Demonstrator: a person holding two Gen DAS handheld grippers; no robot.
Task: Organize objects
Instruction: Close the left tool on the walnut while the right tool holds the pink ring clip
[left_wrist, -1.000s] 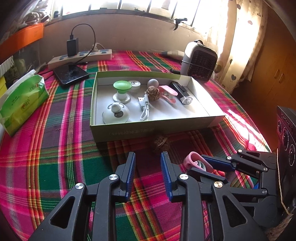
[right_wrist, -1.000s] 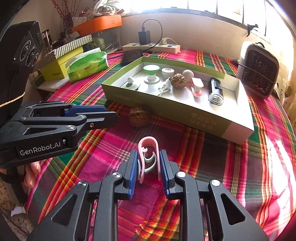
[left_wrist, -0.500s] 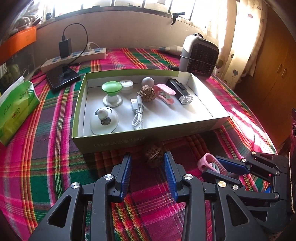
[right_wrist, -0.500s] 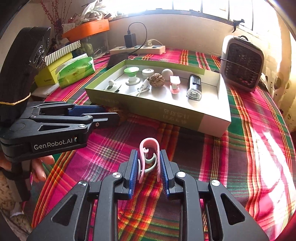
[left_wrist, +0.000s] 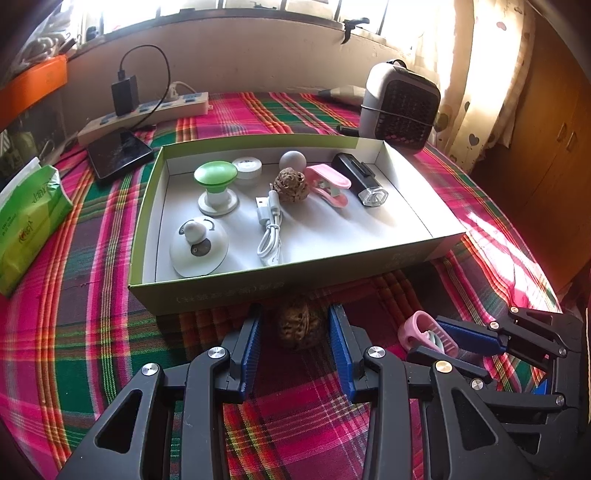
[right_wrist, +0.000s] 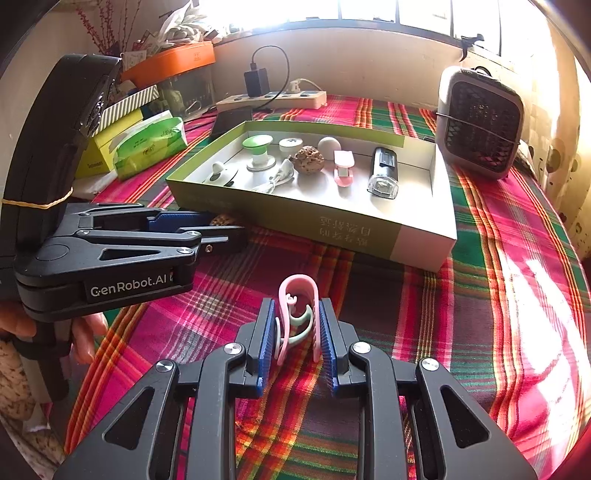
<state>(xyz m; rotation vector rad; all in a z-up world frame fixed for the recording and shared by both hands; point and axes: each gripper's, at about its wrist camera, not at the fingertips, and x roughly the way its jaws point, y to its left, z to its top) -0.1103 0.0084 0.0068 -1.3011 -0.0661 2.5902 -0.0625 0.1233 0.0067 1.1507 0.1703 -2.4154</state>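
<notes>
A brown walnut (left_wrist: 300, 328) lies on the plaid cloth against the front wall of the green box (left_wrist: 229, 291). My left gripper (left_wrist: 294, 314) is open around it, a blue pad on each side with a gap to the shell. In the right wrist view the left gripper (right_wrist: 221, 229) reaches in from the left and the walnut (right_wrist: 223, 220) peeks out between its fingers. My right gripper (right_wrist: 297, 310) is shut on a pink clip (right_wrist: 295, 291) just above the cloth, right of the walnut. The box holds another walnut (left_wrist: 291, 184), another pink clip (left_wrist: 328, 182), a white cable (left_wrist: 269, 229) and several small items.
A grey fan heater (left_wrist: 400, 105) stands behind the box's right corner. A power strip (left_wrist: 144, 114) with a black charger and a dark phone (left_wrist: 118, 153) lie at the back left. A green tissue pack (left_wrist: 29, 221) sits at the left edge. A hand (right_wrist: 83, 332) grips the left tool.
My left gripper came forward toward the box and its jaws widened, so the walnut now sits between its fingers. The right gripper kept its hold on the pink clip.
</notes>
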